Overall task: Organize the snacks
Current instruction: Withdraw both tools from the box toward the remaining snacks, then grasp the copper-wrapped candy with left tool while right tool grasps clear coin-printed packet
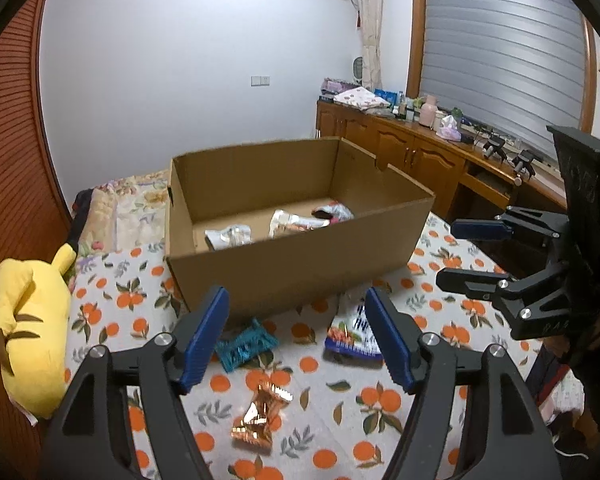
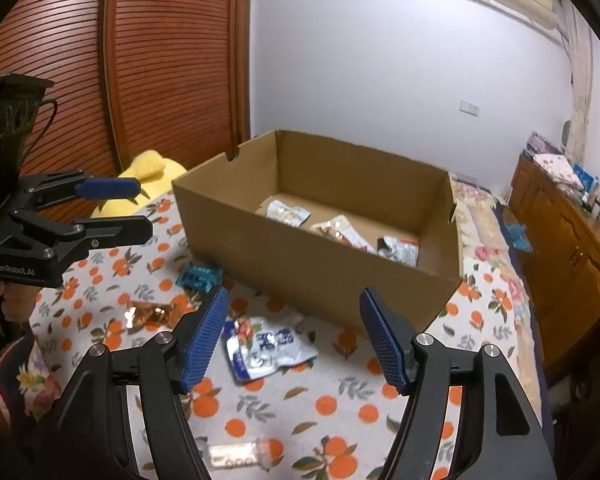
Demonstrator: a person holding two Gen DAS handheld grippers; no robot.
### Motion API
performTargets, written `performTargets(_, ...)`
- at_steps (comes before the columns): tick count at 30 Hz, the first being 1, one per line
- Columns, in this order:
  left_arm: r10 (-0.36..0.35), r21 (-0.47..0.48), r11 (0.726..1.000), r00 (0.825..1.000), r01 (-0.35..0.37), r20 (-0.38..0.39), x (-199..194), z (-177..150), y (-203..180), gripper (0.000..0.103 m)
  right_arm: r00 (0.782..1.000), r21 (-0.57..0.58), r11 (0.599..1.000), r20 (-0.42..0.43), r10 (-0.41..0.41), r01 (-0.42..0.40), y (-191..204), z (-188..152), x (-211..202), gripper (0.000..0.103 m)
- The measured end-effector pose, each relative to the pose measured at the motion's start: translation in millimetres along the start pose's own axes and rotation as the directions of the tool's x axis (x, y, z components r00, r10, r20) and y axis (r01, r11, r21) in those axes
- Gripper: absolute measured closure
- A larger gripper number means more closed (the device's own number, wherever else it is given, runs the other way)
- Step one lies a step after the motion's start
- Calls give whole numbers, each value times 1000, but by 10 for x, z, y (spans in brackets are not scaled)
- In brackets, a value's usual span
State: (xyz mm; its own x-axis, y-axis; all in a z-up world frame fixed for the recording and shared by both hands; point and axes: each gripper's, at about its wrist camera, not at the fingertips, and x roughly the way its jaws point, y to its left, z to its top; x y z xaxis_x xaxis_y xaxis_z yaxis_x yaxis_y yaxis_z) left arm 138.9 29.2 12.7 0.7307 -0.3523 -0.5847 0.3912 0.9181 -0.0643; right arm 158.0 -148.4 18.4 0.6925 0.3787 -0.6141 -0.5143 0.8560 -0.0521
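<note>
An open cardboard box (image 1: 296, 268) (image 2: 312, 268) stands on the orange-print bedspread and holds three snack packets (image 1: 296, 222) (image 2: 340, 232). In front of it lie a teal packet (image 1: 244, 346) (image 2: 199, 278), a blue-and-white packet (image 1: 354, 338) (image 2: 266, 346) and a copper foil packet (image 1: 260, 416) (image 2: 150, 314). A clear packet (image 2: 236, 454) lies nearest the right gripper. My left gripper (image 1: 296, 336) (image 2: 140, 210) is open and empty above the loose packets. My right gripper (image 2: 292, 338) (image 1: 446, 252) is open and empty above the blue-and-white packet.
A yellow plush toy (image 1: 32, 320) (image 2: 148, 176) lies on the bed left of the box. A wooden sideboard (image 1: 420, 156) (image 2: 560, 240) with bottles and cloths runs along the right. A slatted wooden wardrobe (image 2: 140, 60) stands behind the bed.
</note>
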Motion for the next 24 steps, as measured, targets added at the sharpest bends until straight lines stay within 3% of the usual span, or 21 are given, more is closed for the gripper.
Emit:
performTargets(12,22,-45,999,994,-27,-109,208,-506,160,32,996,8,999,-78,42,-41,171,-363,126,33)
performTargets(24,30,-70,997,979,-45,-202,511,-857,312,32,978,20,997,-195,73,-70,266,-879,301,33)
